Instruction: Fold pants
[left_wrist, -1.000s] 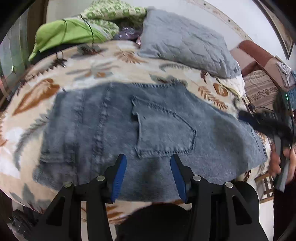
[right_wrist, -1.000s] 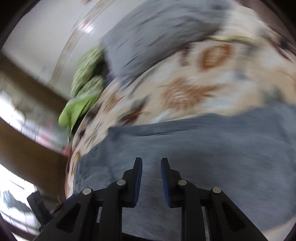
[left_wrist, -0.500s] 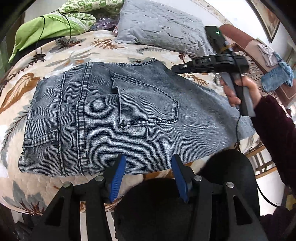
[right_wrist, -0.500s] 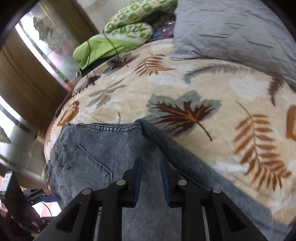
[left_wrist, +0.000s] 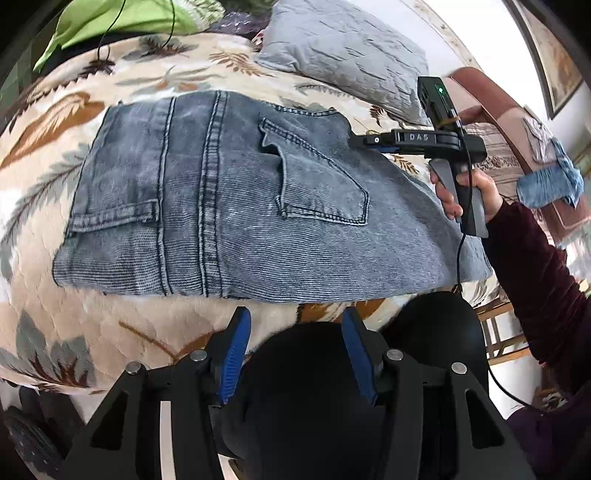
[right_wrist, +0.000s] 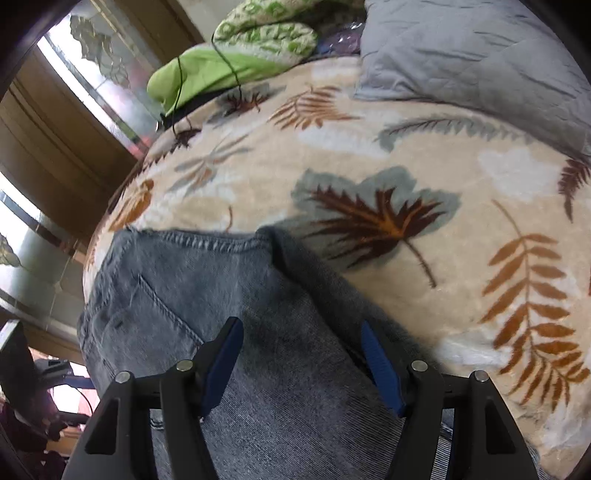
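The pants (left_wrist: 236, 199), grey-blue denim, lie folded flat on the bed, on a blanket (left_wrist: 74, 325) printed with leaves. The back pocket (left_wrist: 317, 181) faces up, and the waistband end lies toward the left side of the left wrist view.

Left claw (left_wrist: 295, 350): released, both blue pads spread wide, nothing between them. It is held near the bed's front edge, apart from the denim, above a dark rounded shape that seems to be the person's knees.

Right claw (right_wrist: 303, 358): released, pads wide apart, nothing gripped. It hovers over the pants (right_wrist: 221, 314) near their far edge, where a hem and a thick fold meet the blanket (right_wrist: 406, 166). In the left wrist view the right claw (left_wrist: 360, 141) shows side-on, its tips over the far edge of the denim, the hand (left_wrist: 469, 195) wrapped around its grip.

A grey quilted pillow (left_wrist: 347, 55) rests at the head of the bed, well apart from the pants. A green cloth (right_wrist: 210, 70) lies beside it, toward the window.
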